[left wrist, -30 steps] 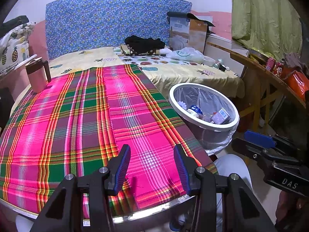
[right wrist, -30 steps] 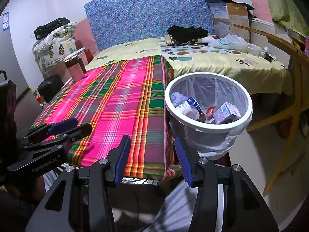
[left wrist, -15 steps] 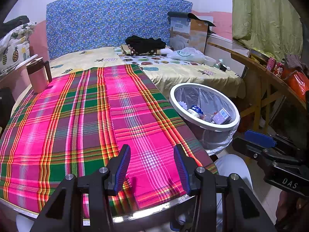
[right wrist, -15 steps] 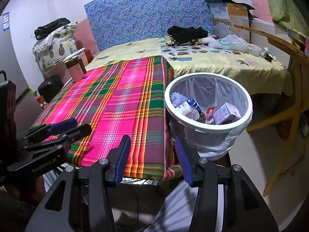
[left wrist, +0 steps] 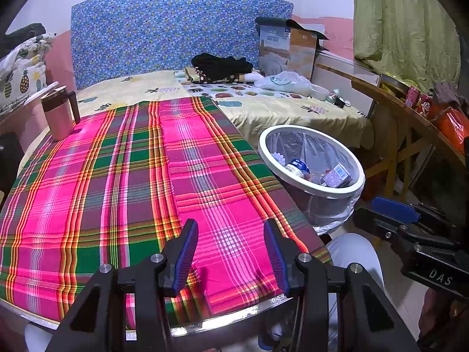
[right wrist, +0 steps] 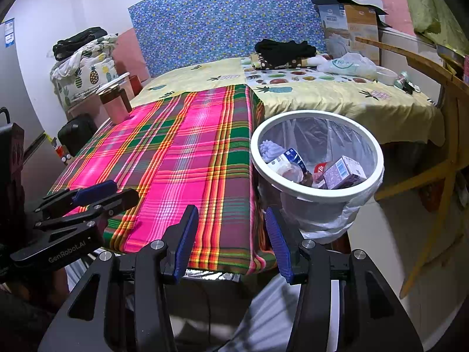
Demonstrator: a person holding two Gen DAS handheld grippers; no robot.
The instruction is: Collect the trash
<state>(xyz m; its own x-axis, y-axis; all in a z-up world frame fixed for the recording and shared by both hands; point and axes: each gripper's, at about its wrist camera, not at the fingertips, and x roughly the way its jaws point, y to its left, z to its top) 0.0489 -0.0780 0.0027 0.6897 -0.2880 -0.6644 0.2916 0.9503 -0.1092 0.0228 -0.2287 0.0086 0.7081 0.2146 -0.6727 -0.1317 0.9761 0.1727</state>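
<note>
A white-rimmed trash bin (left wrist: 359, 186) lined with a clear bag stands at the right of the table; it also shows in the right wrist view (right wrist: 378, 173). Inside lie a purple carton (right wrist: 344, 173), a small blue-labelled bottle (right wrist: 288, 158) and other bits of trash. My left gripper (left wrist: 230, 253) is open and empty over the near edge of the pink plaid tablecloth (left wrist: 123, 176). My right gripper (right wrist: 231, 240) is open and empty, low at the table's near right corner, in front of the bin.
A pink lidded mug (left wrist: 58, 114) stands at the table's far left corner. Behind the table is a bed (left wrist: 287, 108) with black clothes, a plastic bag and small items. A wooden table (left wrist: 410, 117) with snack packs stands to the right.
</note>
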